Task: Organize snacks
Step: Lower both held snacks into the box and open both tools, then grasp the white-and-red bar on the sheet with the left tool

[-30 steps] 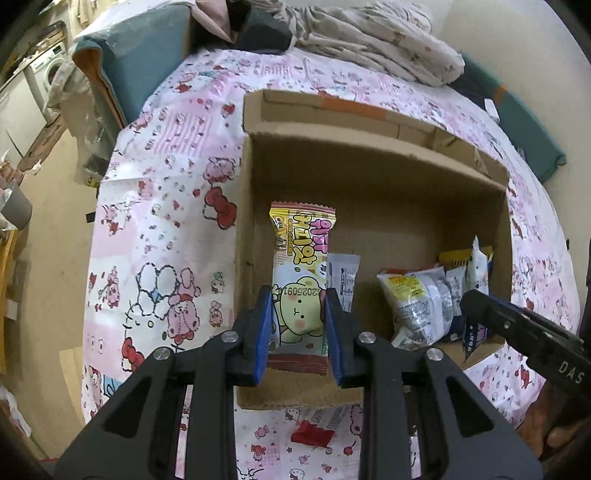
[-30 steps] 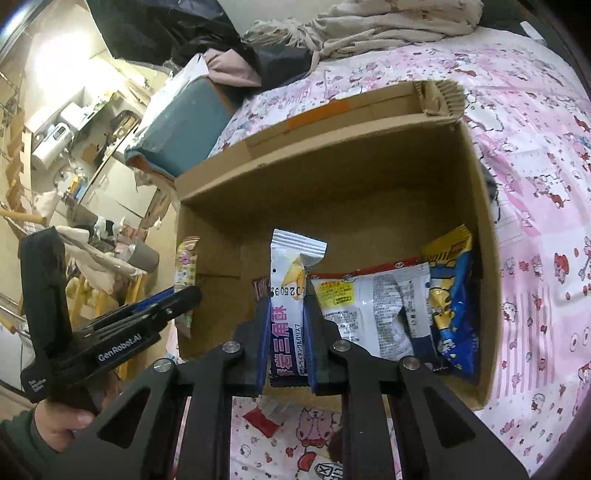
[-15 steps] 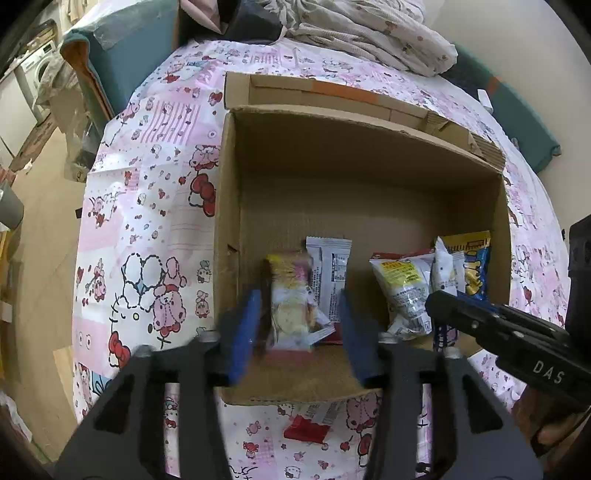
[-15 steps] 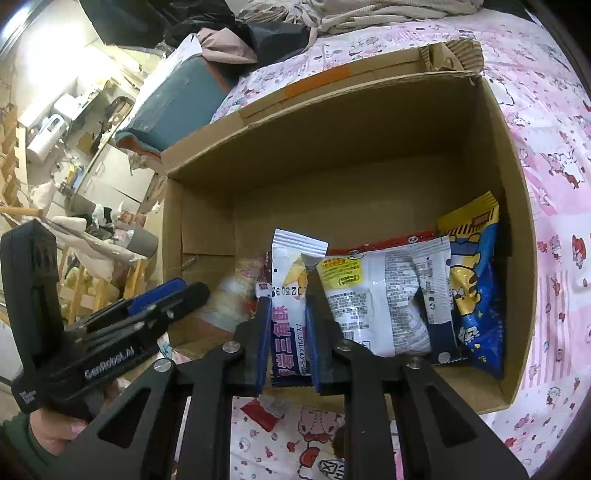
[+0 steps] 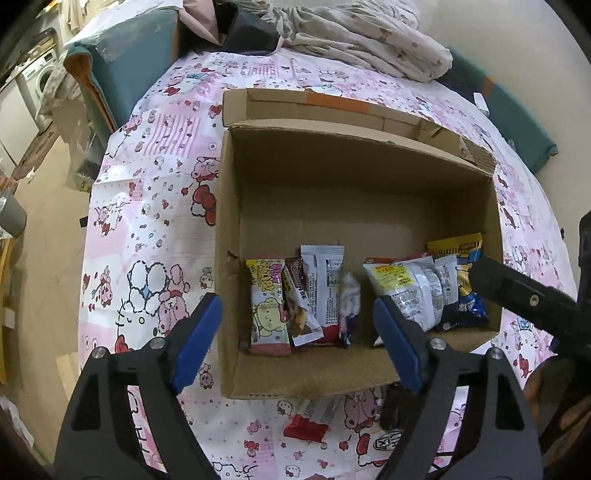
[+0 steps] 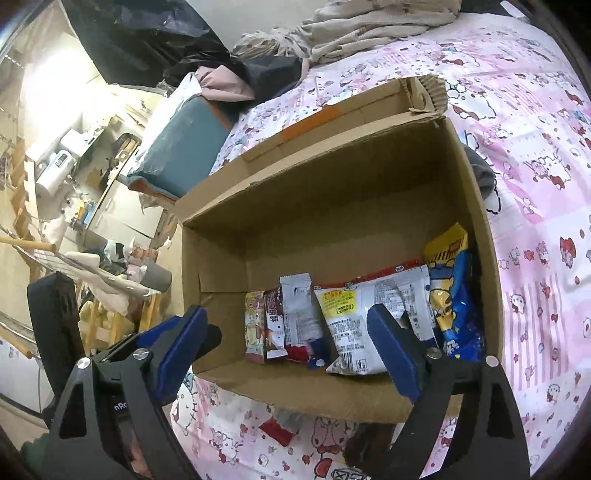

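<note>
An open cardboard box (image 5: 228, 221) (image 6: 332, 173) lies on a pink cartoon bedspread. Snack packets stand in a row along its near wall. My left gripper (image 5: 298, 341) hovers over the near left part, and its jaws are opening wide. The yellow bear packet (image 5: 267, 306) stands free below them, touched by neither pad. My right gripper (image 6: 286, 354) is likewise opening above the white-and-purple packet (image 6: 301, 317), which rests loose in the row. A white bag with a yellow label (image 6: 351, 321) and a blue-yellow bag (image 6: 456, 295) fill the right end.
A red wrapper (image 5: 306, 430) lies on the bedspread (image 5: 147, 221) just in front of the box. Crumpled clothes (image 5: 351, 33) are piled at the far edge, and a teal cushion (image 5: 129, 81) sits at the back left. Floor and clutter lie off to the left.
Both grippers let go of their packets and spread their jaws wide. The bear packet and the white-and-purple packet now stand in the box's row.
</note>
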Action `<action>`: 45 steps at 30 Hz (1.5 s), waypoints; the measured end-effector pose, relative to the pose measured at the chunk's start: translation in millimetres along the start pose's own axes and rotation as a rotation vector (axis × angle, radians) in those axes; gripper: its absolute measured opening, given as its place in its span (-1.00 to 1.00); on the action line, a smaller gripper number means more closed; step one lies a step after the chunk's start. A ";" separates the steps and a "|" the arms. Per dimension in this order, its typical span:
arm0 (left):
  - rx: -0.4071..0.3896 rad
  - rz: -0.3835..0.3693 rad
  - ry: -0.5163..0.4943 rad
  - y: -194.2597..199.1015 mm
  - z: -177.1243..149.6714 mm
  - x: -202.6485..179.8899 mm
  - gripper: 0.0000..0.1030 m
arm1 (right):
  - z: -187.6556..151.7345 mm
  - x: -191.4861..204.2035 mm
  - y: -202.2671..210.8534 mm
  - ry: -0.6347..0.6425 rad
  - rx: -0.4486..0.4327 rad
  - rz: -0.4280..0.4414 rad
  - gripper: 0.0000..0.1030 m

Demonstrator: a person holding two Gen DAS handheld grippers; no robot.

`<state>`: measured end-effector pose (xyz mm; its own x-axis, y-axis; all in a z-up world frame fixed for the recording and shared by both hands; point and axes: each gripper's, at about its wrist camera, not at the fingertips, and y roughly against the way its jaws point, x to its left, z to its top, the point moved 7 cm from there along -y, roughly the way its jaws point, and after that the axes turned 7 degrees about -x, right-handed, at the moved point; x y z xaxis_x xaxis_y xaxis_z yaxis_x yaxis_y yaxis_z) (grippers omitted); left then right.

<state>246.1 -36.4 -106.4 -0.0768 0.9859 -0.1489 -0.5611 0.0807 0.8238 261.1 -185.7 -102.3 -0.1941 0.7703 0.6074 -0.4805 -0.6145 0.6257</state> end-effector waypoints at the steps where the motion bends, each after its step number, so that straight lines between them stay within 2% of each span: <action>1: -0.001 -0.002 0.004 1.0 -0.1 0.8 0.59 | -0.5 0.2 1.4 -0.001 0.000 0.001 0.77; 10: -0.015 0.001 0.026 18.6 -0.2 12.0 0.59 | -7.8 1.3 27.5 0.019 -0.018 -0.030 0.77; 14: 0.028 0.001 0.035 24.6 -10.5 21.8 0.59 | -20.4 -11.5 44.3 -0.025 -0.011 -0.084 0.77; 19: 0.081 0.006 0.019 30.7 -39.9 24.6 0.59 | -45.9 -34.1 61.8 -0.124 0.009 -0.134 0.77; 22: 0.131 -0.008 -0.021 29.2 -62.1 15.6 0.59 | -61.8 -44.6 71.4 -0.162 0.018 -0.171 0.77; 26: 0.243 -0.038 -0.134 10.8 -97.6 -8.7 0.59 | -83.1 -57.0 80.0 -0.192 0.040 -0.210 0.77; 34: 0.277 -0.035 -0.244 -42.9 -116.2 -39.5 0.58 | -102.8 -76.3 86.4 -0.234 0.073 -0.257 0.77; 38: 0.335 -0.002 -0.272 -74.6 -131.3 -35.1 0.32 | -102.8 -74.1 81.3 -0.204 0.085 -0.255 0.77; 40: 0.308 0.009 -0.265 -76.7 -126.9 -32.3 0.32 | -105.3 -73.9 77.5 -0.186 0.097 -0.265 0.76; 42: 0.296 0.023 -0.254 -75.5 -123.5 -29.6 0.18 | -108.4 -74.5 74.0 -0.186 0.109 -0.274 0.76; 43: 0.296 0.022 -0.250 -74.6 -123.5 -29.1 -0.24 | -109.1 -74.5 72.3 -0.184 0.114 -0.278 0.76; 44: 0.294 0.021 -0.257 -73.5 -123.6 -29.4 -0.49 | -109.3 -73.7 70.9 -0.180 0.117 -0.281 0.76; 45: 0.289 0.023 -0.270 -71.8 -123.8 -30.3 -0.50 | -109.5 -72.8 69.6 -0.172 0.120 -0.286 0.76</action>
<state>186.6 -90.2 -228.7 0.1551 0.9878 -0.0114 -0.3034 0.0586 0.9511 148.1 -265.8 -156.5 0.0857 0.8802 0.4668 -0.3890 -0.4018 0.8290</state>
